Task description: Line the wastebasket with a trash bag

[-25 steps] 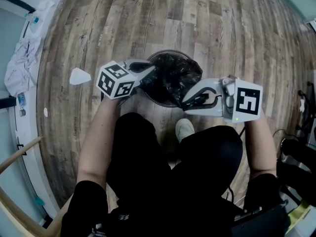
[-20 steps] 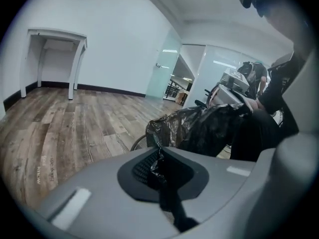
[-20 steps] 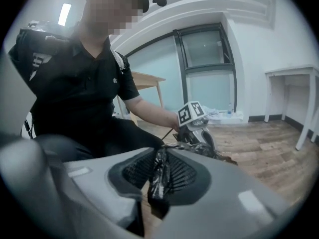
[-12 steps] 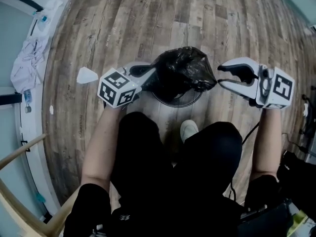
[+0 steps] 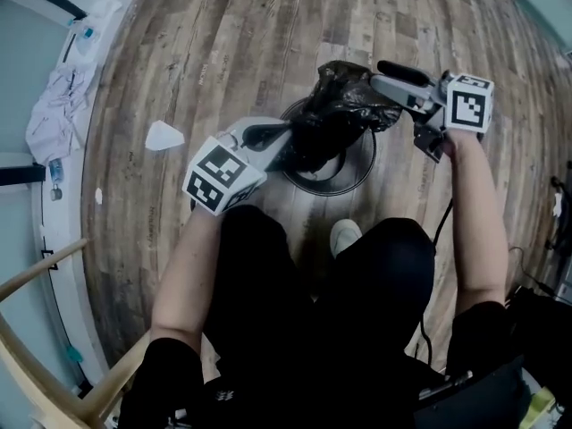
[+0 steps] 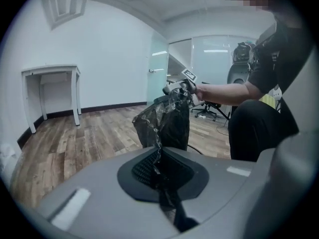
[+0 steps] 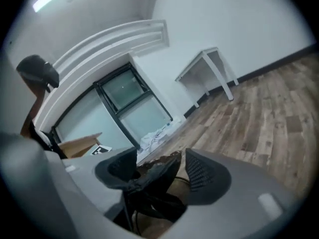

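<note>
Your left claw was clamped shut on a fold of the trash bag, which hung bunched to its right, over the wastebasket. Your right claw had just been opening, with film lying loose between its jaws. Judge the film light, limp and slippery; take hold at the hem.

Glossy, crinkled black plastic trash bag; matt wood-grain floor, possibly laminate.

The trash bag was glossy black. The floor under me showed brown and grey wood planks. My trousers were black, my shoe white.
</note>
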`<state>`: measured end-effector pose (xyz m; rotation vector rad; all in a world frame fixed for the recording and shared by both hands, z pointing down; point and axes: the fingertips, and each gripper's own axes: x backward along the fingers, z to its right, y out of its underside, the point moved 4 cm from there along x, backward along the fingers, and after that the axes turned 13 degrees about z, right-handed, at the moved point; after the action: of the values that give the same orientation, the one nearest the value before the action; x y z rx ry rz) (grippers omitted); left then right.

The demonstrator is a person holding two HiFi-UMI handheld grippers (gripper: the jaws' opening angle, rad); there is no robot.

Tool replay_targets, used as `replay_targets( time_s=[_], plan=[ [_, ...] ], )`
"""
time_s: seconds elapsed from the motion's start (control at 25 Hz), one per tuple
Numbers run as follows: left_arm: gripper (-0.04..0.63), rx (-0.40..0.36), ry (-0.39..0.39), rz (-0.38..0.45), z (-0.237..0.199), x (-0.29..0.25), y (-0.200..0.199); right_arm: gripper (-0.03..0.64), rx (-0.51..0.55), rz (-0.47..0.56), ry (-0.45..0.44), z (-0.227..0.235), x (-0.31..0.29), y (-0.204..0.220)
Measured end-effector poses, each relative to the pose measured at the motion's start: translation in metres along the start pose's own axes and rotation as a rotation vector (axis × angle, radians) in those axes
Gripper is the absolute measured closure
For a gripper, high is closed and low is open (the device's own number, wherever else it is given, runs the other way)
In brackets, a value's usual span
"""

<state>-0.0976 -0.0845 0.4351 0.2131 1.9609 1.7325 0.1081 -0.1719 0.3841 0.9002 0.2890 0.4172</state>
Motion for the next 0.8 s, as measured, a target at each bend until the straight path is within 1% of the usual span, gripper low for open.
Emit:
replay_targets(
  time_s=[0.08, 0.2, 0.28, 0.32, 0.4, 0.44, 0.56, 0.64, 0.68, 0.76, 0.8],
  plan=[
    [0.588, -0.035, 0.007, -0.014, 0.002, 0.001, 0.000, 0.310, -0.069, -0.011, 0.014, 0.012, -0.006, 0.001],
    [0.588, -0.045, 0.028, -0.018, 0.007, 0.002, 0.002, 0.310, -0.092, -0.004, 0.041, 0.024, -0.005, -0.006],
    [0.588, -0.044, 0.037, -0.012, 0.009, 0.002, 0.003, 0.310, -0.068, -0.011, 0.035, 0.026, -0.005, -0.016],
    [0.588, -0.042, 0.039, -0.008, 0.009, 0.002, 0.003, 0.310, -0.044, -0.031, 0.026, 0.025, -0.008, -0.021],
    [0.588, -0.027, 0.039, 0.011, 0.008, 0.000, 0.002, 0.309, -0.005, -0.092, 0.011, 0.026, -0.017, -0.025],
    [0.588, -0.018, 0.037, 0.022, 0.008, 0.000, 0.000, 0.310, -0.002, -0.125, 0.005, 0.027, -0.022, -0.022],
    [0.588, 0.004, 0.032, 0.046, 0.005, 0.000, -0.005, 0.310, -0.042, -0.222, -0.003, 0.033, -0.035, 0.001],
    [0.588, 0.031, 0.024, 0.067, 0.003, 0.000, -0.008, 0.310, -0.042, -0.284, 0.033, 0.043, -0.034, 0.021],
    [0.588, 0.049, 0.019, 0.081, 0.002, 0.002, -0.010, 0.310, -0.018, -0.306, 0.050, 0.047, -0.032, 0.029],
    [0.588, 0.090, 0.001, 0.114, -0.003, 0.006, -0.012, 0.340, 0.046, -0.321, 0.047, 0.047, -0.029, 0.042],
    [0.588, 0.109, -0.012, 0.132, -0.006, 0.008, -0.013, 0.383, 0.075, -0.316, 0.035, 0.044, -0.027, 0.048]
  ],
)
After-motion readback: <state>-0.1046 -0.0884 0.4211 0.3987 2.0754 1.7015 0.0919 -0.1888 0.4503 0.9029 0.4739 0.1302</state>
